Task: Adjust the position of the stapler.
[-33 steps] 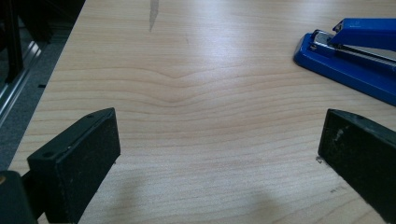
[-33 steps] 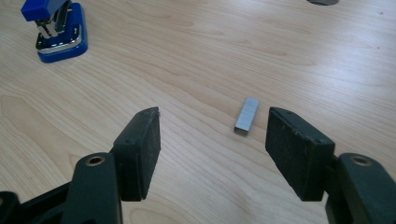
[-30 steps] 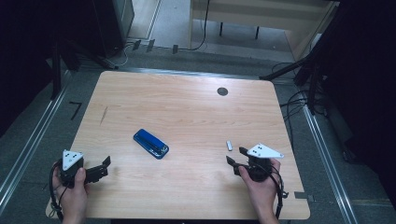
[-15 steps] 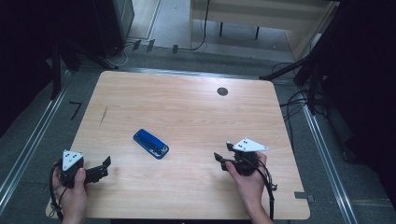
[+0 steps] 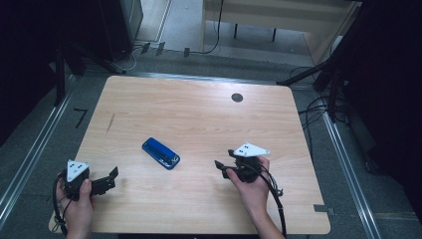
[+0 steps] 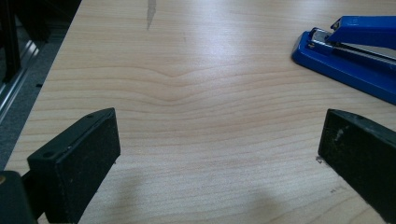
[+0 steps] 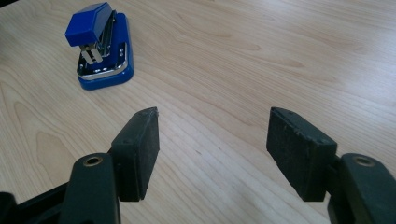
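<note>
Plenty of space on my end. The bench [image 5: 199, 114] is bare light wood almost everywhere, with just a small dark round hole [image 5: 237, 97] up by the far edge, well away from everything. Metal rails run along the floor on both sides, and there are cables lying off the right edge.

The stapler [image 5: 160, 153] is the only loose thing, sitting a bit left of the middle. It lies flat with its long axis on a diagonal, one end toward the far left and the other toward the near right. In the right gripper view that near-right end faces me nearly head-on, showing the metal mouth under the blue top, so the axis runs roughly toward my right claw [image 5: 222, 168].

My left claw [image 5: 110, 178] is near the bench's front-left corner, close to the near edge, released with both pads wide apart and only bare wood between them. The stapler is up to its right, near but not touching.

The right claw is also released, nothing between its pads, with open bench between it and the stapler.
</note>
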The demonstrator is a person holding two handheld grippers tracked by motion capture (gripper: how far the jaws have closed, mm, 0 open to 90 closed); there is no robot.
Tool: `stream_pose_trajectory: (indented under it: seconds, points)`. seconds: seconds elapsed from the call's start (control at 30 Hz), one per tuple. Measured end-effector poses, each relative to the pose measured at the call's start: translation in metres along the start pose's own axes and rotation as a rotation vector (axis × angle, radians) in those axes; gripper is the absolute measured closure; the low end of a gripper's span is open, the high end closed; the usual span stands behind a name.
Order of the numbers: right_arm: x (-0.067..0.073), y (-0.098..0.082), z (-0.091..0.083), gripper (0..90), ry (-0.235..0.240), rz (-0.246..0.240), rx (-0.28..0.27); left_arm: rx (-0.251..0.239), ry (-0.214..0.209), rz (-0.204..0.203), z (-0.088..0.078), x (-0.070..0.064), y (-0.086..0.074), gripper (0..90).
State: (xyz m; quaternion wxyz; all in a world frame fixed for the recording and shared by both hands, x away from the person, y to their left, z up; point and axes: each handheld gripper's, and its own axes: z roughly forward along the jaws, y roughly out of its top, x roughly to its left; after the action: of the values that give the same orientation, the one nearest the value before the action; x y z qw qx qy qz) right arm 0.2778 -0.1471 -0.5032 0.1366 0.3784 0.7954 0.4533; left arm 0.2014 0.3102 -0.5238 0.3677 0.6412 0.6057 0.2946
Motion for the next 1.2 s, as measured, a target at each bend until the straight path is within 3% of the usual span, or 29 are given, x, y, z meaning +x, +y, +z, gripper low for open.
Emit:
stream_pose_trajectory:
  seconds: [0.53,0.67,0.93,1.2]
  points:
    - [0.020,0.013,0.033,39.0,0.067,-0.014,0.022,0.004,0.002,0.018,0.000,-0.002,0.000,0.0]
    - [0.024,0.016,0.042,41.1,0.111,-0.012,0.051,0.004,0.005,0.015,0.000,-0.001,0.000,0.0]
    - [0.037,0.025,0.054,46.5,0.098,-0.057,0.048,0.007,0.004,0.015,0.000,-0.001,0.000,0.0]
    - [0.050,0.030,0.065,47.0,0.138,-0.080,0.050,0.006,0.005,0.014,0.000,-0.001,0.000,0.0]
